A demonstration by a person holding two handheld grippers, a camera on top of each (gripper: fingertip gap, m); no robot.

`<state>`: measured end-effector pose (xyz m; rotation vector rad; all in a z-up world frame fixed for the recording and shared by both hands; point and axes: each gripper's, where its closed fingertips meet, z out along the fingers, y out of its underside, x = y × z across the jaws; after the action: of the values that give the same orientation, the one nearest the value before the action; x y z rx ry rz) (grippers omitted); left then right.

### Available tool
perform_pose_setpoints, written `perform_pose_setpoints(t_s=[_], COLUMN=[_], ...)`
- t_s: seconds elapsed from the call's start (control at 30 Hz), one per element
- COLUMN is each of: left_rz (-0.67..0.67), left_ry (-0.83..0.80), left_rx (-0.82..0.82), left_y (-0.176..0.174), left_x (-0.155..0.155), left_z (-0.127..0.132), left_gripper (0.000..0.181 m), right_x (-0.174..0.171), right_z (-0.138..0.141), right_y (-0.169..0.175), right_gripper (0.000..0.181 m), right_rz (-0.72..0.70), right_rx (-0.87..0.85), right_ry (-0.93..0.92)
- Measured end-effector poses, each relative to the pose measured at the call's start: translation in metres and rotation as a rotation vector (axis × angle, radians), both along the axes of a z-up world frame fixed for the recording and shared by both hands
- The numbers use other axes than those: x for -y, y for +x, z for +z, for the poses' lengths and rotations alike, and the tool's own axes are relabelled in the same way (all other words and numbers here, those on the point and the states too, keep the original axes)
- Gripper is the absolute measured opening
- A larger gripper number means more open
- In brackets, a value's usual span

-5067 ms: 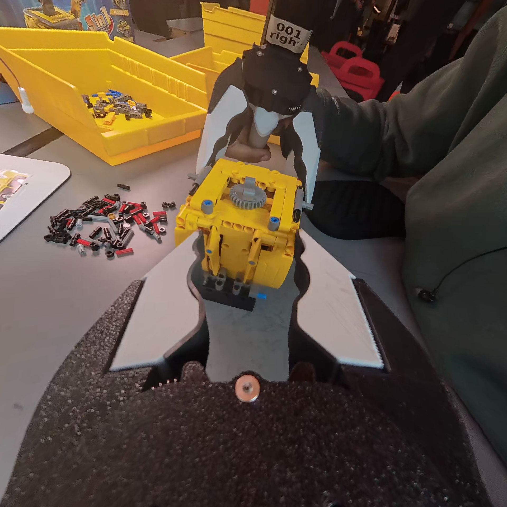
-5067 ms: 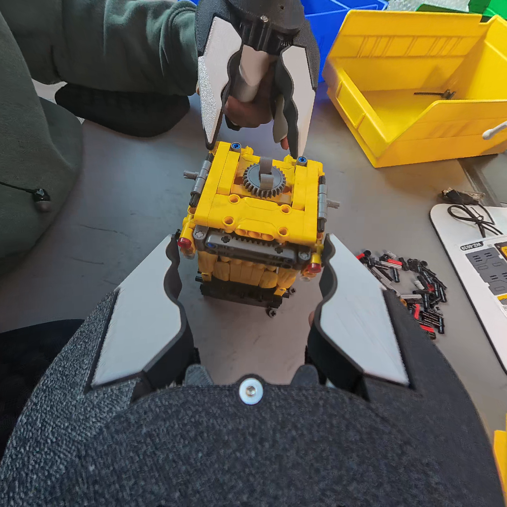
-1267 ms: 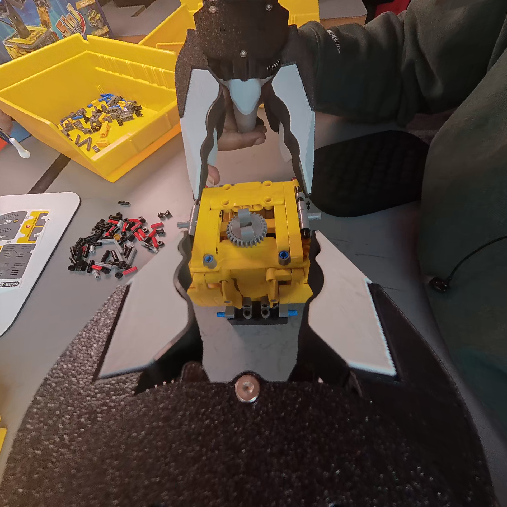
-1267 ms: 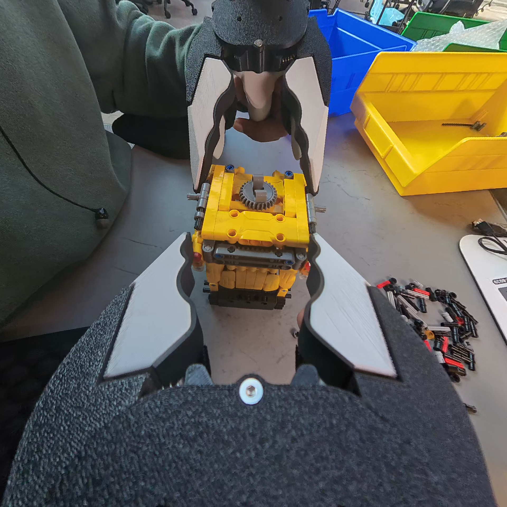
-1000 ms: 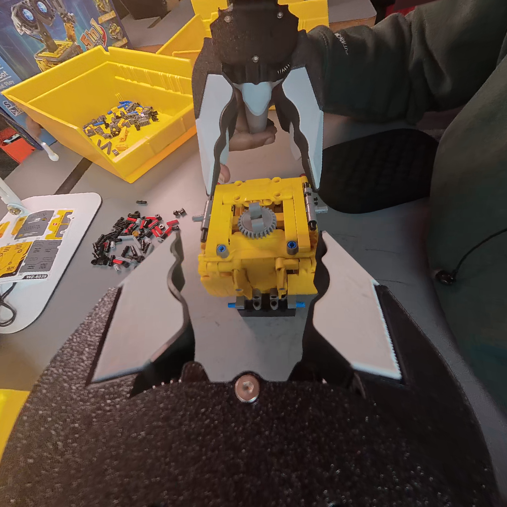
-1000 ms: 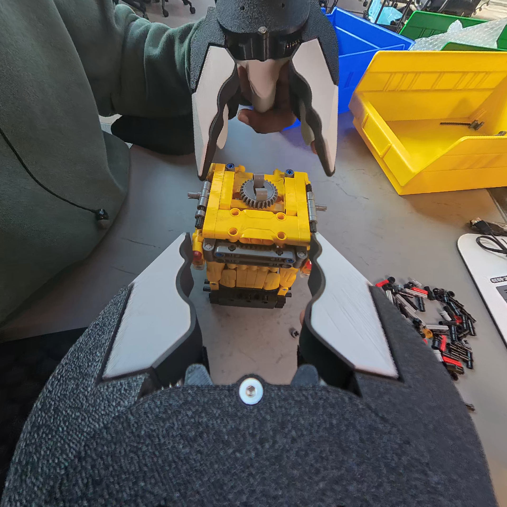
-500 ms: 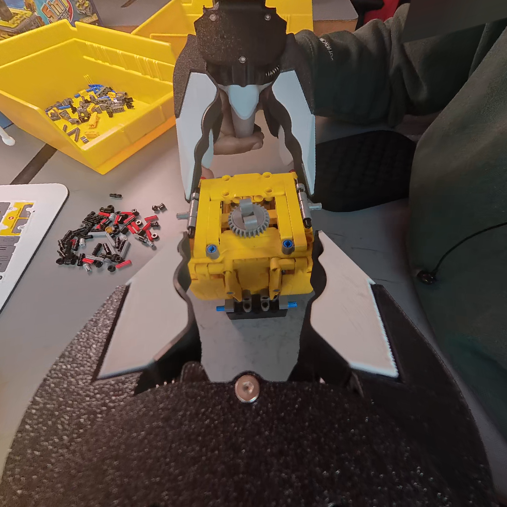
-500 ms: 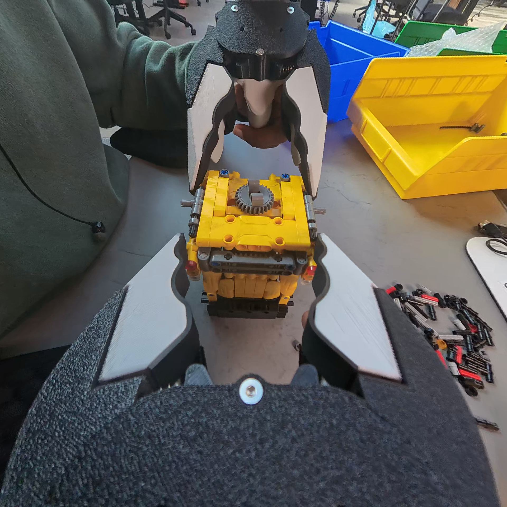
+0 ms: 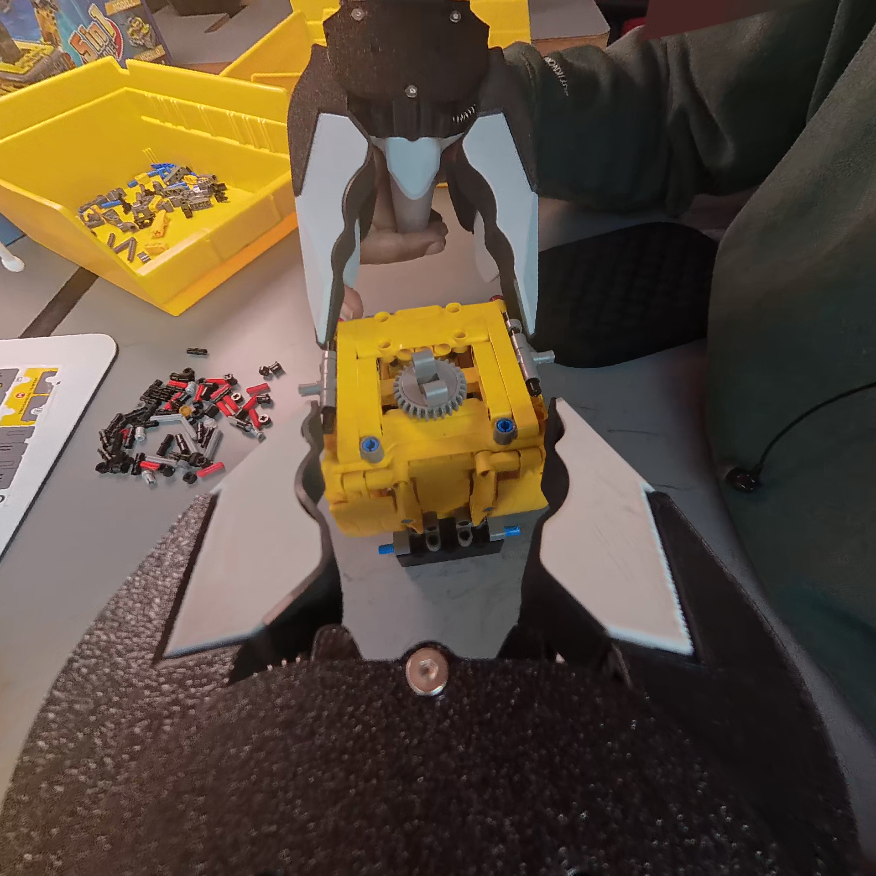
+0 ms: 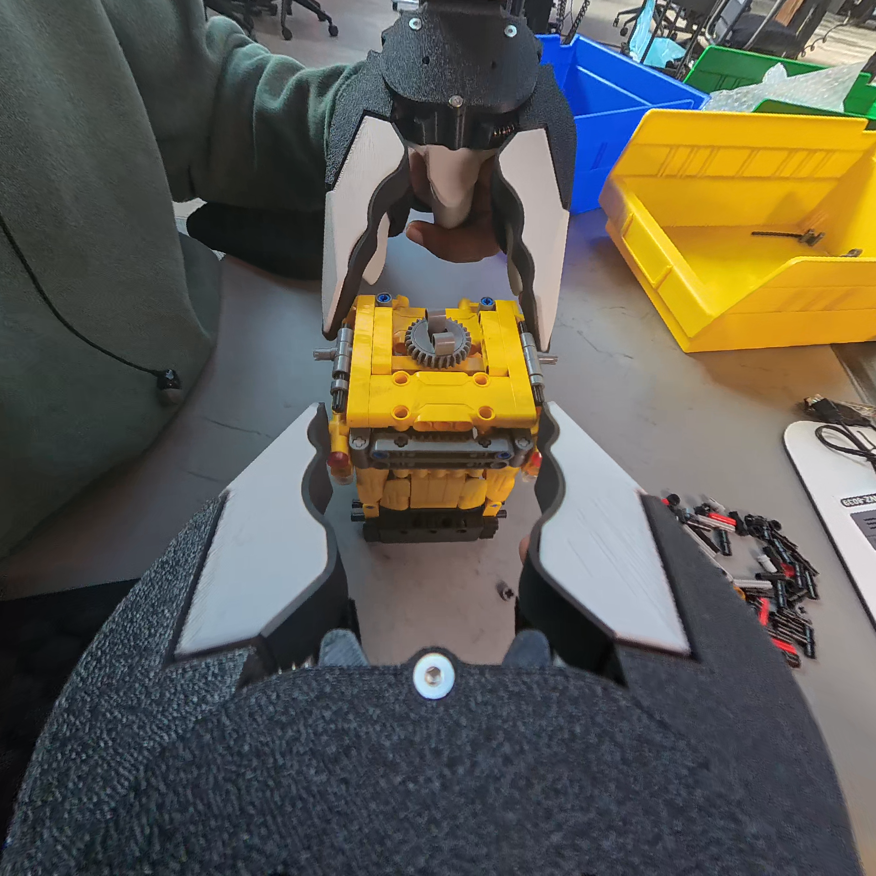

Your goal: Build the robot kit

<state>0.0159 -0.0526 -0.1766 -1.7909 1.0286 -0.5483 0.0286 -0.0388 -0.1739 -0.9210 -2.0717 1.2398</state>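
A yellow brick-built model (image 9: 426, 469) with a grey gear (image 9: 429, 391) on top and a black base stands on the grey table. My left gripper (image 9: 431, 426) clasps its near end, both fingers pressed on its sides. The right gripper (image 9: 426, 329) faces me and grips the far end. In the right wrist view my right gripper (image 10: 431, 424) is shut on the model (image 10: 426, 393), fingers on both sides below the gear (image 10: 438, 341). The left gripper (image 10: 436, 332) holds the opposite end. A hand shows behind each far gripper.
A yellow bin (image 9: 227, 256) with small parts stands at the left, with a pile of black and red pins (image 9: 185, 422) and a white sheet (image 9: 61, 407). In the right view are a yellow bin (image 10: 758, 294), a blue bin (image 10: 616, 95), pins (image 10: 768, 578) and a green sleeve (image 10: 95, 189). My two grippers' fingertips are within a few centimetres of each other.
About a second ago the left gripper stood open and clear of the model; it has closed on the model's end again. The model now sits slightly turned between the grippers.
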Motion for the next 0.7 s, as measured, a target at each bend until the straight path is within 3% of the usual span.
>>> perform_pose_setpoints(t_s=[0.7], left_rz=[-0.01], left_ry=[-0.046], left_rx=[0.031], left_y=[0.0021], left_x=[-0.0013], left_z=[-0.0007], left_gripper=[0.093], right_x=[-0.0006], right_z=[0.0005], right_y=[-0.0035], right_gripper=[0.086], right_rz=[-0.022], right_rx=[0.009], right_ry=[-0.053])
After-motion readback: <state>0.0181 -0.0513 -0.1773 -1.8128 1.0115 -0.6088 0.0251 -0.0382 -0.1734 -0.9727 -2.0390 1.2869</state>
